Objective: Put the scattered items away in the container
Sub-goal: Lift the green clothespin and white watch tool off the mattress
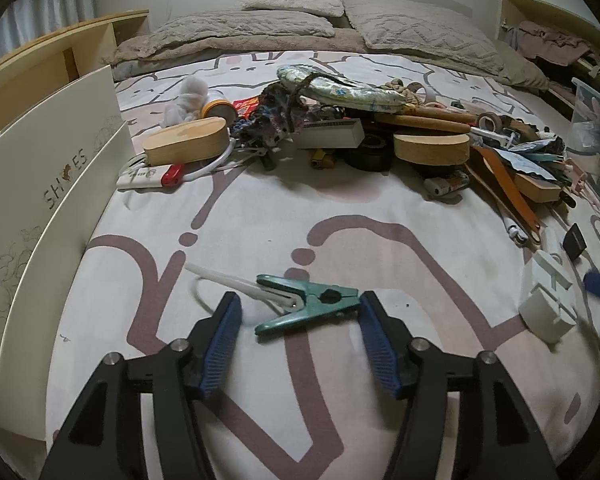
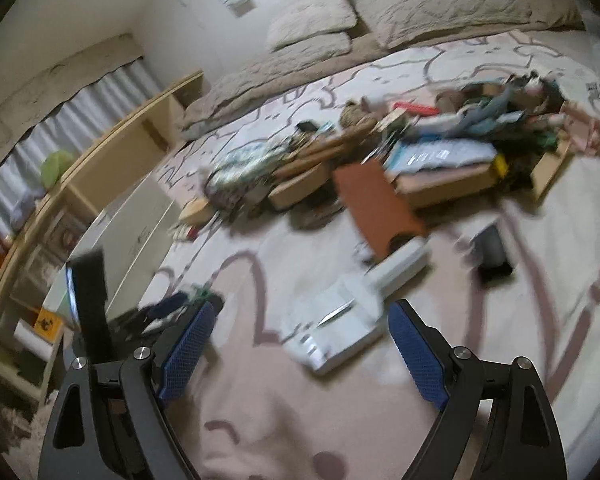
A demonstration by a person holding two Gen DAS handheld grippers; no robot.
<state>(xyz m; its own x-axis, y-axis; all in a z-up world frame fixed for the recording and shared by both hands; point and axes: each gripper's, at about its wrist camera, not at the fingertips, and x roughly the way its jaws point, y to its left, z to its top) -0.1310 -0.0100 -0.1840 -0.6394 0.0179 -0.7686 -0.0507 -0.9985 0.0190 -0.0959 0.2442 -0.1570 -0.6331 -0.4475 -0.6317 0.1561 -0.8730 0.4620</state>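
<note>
Green clip: we see the clip (image 1: pixel 308 304) lying flat on the bedsheet (image 1: pixel 260 220), just ahead of our left gripper (image 1: pixel 298 308) and between its 2 fingers, with a white cord (image 1: pixel 236 280) caught in its mouth.
Left gripper: fingers spread apart, nothing held; the right pad (image 1: pixel 374 344) sits almost against the clip's tail, the left pad (image 1: pixel 220 344) stands a little off.
Right gripper: our right gripper (image 2: pixel 300 320) hovers with fingers apart and empty over a white plug block (image 2: pixel 340 332); this view is blurred, so we cannot tell the contact.
Container: a white box (image 1: pixel 52 200) marked SHOES stands at the left edge of the bed, near the clip; a clear tub (image 1: pixel 592 128) shows at the far right. Which one is meant we cannot tell.
Pile: most of the clutter (image 1: pixel 340 128) lies well beyond, in the middle of the bed.
Step in hand: we judge it to be closing on the clip.
Doing it well: we would centre the pads on the clip's body near its pivot, not its splayed handles, and squeeze across the flat sides so it does not twist out.
Risk: the cord may drag along or snag; we would lift slowly and watch it.
</note>
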